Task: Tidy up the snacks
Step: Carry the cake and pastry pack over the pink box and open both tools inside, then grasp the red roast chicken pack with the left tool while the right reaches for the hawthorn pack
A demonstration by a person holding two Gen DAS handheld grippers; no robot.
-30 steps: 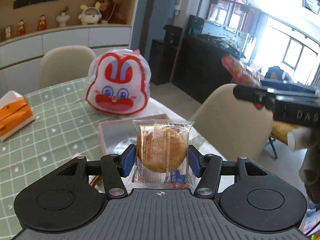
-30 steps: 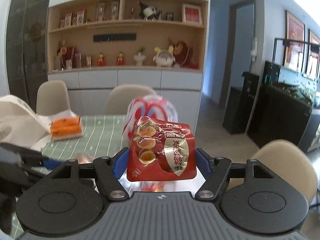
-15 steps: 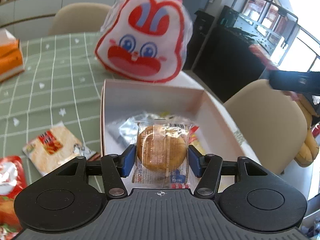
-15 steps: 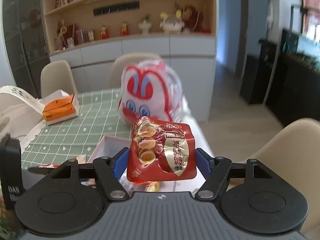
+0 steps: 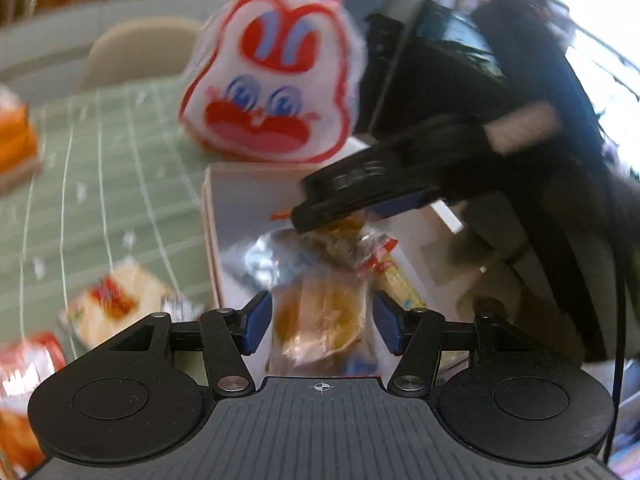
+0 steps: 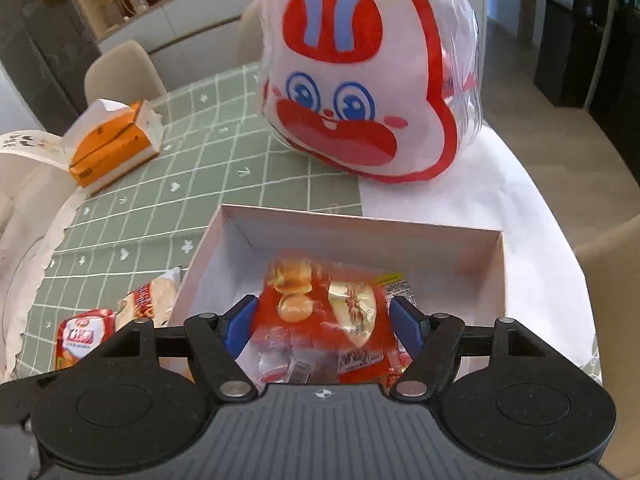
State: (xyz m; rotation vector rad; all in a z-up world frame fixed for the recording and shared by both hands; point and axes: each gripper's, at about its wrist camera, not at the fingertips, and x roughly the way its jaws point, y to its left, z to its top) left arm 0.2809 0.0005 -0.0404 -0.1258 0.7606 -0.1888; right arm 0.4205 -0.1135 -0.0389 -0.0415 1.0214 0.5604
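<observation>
Right wrist view is the sharp one: the right gripper [image 6: 322, 322] hangs over the open pink box [image 6: 496, 276], its blue pads spread with gaps either side of the red snack packet [image 6: 320, 312], which looks loose between them above the other wrappers in the box. Its print is too smeared to read. Left wrist view is blurred, yet it alone shows the right gripper [image 5: 320, 220] from outside, reaching in from the right over the box [image 5: 210, 224]. The left gripper [image 5: 320, 322] is also spread, the clear-wrapped round cake [image 5: 320, 320] sitting between the pads without touching them, at the near end of the box. Just beyond the box's far wall stands a big white-and-red rabbit-face bag [image 6: 360, 92], upright on the table. On the green checked tablecloth [image 6: 200, 176] to the left lie a red packet [image 6: 78, 340] and a pale packet [image 6: 148, 300] near the box, and farther off an orange tissue box [image 6: 112, 148]; its lettering is too small to make out.
</observation>
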